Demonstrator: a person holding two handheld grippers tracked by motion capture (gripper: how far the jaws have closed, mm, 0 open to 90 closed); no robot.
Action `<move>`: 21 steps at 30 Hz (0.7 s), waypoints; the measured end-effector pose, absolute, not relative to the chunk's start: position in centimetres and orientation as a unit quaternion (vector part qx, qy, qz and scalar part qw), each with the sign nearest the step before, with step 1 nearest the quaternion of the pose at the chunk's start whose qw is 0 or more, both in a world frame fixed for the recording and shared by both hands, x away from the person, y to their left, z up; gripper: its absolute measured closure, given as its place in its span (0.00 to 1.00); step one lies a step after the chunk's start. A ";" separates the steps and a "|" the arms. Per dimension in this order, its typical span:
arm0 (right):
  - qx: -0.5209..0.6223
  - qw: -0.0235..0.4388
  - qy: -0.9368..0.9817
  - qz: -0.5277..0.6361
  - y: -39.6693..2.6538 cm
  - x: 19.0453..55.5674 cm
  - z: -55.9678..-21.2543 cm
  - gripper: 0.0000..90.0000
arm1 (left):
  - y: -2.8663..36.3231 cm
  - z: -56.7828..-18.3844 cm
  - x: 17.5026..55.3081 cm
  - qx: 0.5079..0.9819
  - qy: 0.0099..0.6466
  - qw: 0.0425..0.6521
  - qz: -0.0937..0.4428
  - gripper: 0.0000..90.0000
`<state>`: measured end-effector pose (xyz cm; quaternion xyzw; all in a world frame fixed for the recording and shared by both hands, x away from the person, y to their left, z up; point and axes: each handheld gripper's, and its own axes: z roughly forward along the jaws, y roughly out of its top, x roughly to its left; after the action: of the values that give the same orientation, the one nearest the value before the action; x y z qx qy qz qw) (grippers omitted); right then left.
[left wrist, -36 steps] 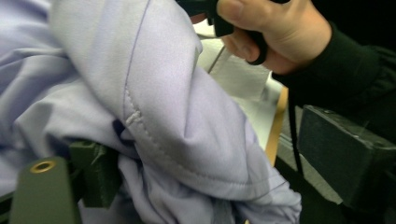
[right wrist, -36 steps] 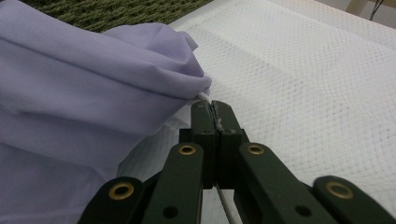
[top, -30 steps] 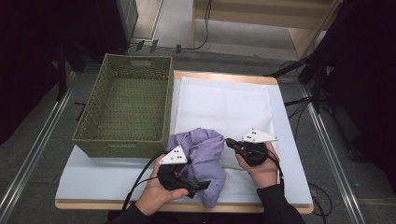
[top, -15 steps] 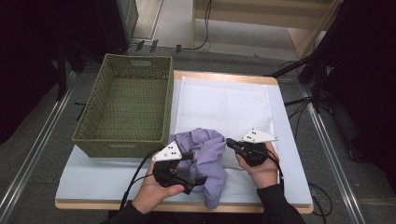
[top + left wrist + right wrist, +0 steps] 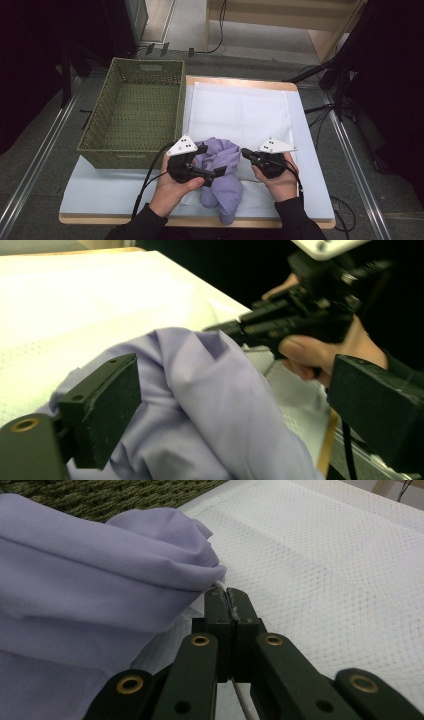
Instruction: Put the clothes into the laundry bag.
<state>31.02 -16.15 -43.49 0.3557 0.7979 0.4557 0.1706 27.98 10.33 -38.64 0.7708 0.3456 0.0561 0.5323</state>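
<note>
The lilac cloth (image 5: pixel 220 172), one bunched piece low in the frame's centre, now shows more of its left side: the left gripper (image 5: pixel 210 162) has lifted off it, its jaws spread and just closing slightly, nothing pinched. The right gripper (image 5: pixel 246 152) stays pressed together on the cloth's edge. One green basket (image 5: pixel 131 120) stands upper left. The cloth's long axis runs toward the bottom edge.

The lilac cloth (image 5: pixel 210 405) runs past the bottom edge in the left gripper view. The right claw (image 5: pixel 227 597) hides the pinched fold, and a cloth end hangs over the desk (image 5: pixel 310 200) edge.
</note>
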 end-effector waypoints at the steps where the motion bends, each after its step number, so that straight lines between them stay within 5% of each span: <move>1: 0.355 0.170 0.798 0.456 -16.2 31.0 -43.5 1.00 | 10.1 -38.7 28.2 0.770 0.346 0.532 0.058 0.15; 15: 0.348 0.168 0.801 0.457 -16.0 30.9 -43.5 1.00 | 6.3 -43.7 31.3 0.818 0.385 0.427 0.014 0.21; 21: 0.342 0.168 0.806 0.453 -15.6 30.8 -43.5 1.00 | 6.1 -44.5 30.9 0.839 0.353 0.414 0.004 0.77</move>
<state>30.82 -15.56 -43.54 0.3421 0.8056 0.4535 0.1680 30.86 6.05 -44.50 0.8387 0.3534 0.0038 0.4144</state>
